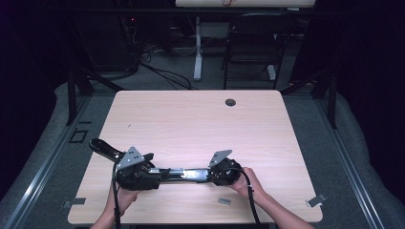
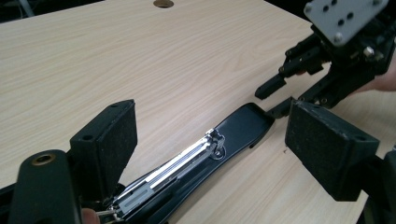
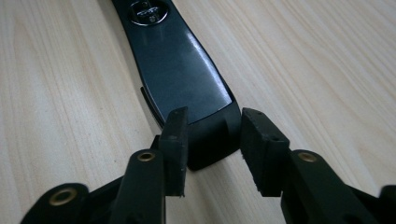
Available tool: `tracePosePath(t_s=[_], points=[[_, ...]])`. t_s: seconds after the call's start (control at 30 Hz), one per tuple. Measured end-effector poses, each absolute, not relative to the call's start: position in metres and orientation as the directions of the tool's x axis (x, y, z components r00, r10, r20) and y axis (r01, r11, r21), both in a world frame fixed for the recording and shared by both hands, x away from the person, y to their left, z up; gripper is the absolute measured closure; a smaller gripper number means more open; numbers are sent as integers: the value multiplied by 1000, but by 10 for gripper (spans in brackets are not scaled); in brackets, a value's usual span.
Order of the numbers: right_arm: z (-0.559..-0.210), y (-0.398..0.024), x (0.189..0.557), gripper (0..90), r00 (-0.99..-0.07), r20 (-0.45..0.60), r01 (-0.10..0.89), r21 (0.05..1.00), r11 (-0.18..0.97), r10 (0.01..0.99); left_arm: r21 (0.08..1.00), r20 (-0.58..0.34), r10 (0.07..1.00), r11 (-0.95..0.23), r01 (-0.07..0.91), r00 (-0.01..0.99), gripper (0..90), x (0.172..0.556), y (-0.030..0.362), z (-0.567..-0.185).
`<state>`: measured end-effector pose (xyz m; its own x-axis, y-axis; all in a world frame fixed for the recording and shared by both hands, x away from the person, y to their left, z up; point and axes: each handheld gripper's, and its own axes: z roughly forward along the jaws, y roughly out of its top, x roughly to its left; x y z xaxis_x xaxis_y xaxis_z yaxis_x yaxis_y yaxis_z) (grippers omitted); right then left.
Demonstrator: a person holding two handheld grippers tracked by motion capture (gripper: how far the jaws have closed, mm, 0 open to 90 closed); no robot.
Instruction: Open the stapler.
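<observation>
Two grippers face each other along a black stapler (image 2: 205, 154) lying opened flat on the table (image 1: 191, 119). Left gripper (image 2: 210, 140) stands wide open astride its metal staple channel, gripping nothing. Right gripper (image 3: 214, 135) brackets the stapler's end, jaws slightly parted, pads not visibly pressing.

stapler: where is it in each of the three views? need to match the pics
High view: the black stapler lies opened out flat near the table's front edge, between the two grippers.
Left gripper view: lower centre, running up and to the right.
Right gripper view: top centre, its end between the jaws.
Shared landmark: the round table hole appears in the high and left gripper views.
</observation>
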<state>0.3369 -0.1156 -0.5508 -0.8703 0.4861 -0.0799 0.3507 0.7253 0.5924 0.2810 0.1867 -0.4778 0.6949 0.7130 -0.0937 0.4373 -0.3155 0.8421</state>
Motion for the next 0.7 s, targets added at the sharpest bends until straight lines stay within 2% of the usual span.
tracePosePath(t_s=[0.1, 0.13, 0.37, 0.47, 0.7], points=[[-545, -117, 337, 576, -863, -70, 361, 607, 708, 500, 848, -90, 704, -316, 425, 704, 160, 278, 191, -477], [-540, -118, 336, 537, -858, -65, 367, 617, 696, 510, 849, -89, 702, -318, 422, 707, 154, 277, 192, -477], [-524, -124, 331, 424, -858, -84, 351, 622, 699, 506, 821, -68, 680, -378, 428, 730, 98, 273, 195, -482], [-520, -130, 330, 398, -850, -104, 351, 621, 701, 517, 797, -103, 659, -393, 458, 745, 4, 273, 195, -485], [-510, -138, 331, 301, -837, -98, 367, 629, 685, 538, 786, -104, 656, -407, 467, 748, 1, 271, 198, -487]])
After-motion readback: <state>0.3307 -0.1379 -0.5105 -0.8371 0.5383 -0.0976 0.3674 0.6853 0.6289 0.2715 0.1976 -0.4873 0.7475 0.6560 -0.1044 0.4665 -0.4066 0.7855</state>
